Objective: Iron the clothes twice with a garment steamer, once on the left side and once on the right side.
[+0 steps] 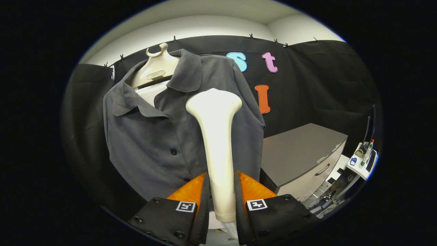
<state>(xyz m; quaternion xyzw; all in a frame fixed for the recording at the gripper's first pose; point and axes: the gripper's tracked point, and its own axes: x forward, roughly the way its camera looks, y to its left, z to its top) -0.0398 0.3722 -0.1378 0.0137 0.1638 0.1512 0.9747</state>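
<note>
A black cloth wall backs the booth, with a grey cabinet [300,153] beside it. A dark grey shirt [153,136] hangs buttoned on a cream hanger [155,70], whose small label is too blurred to read. The claw [222,191] is clenched on the white garment steamer [218,136], whose broad head lies against the shirt's front, right of the button placket.
</note>
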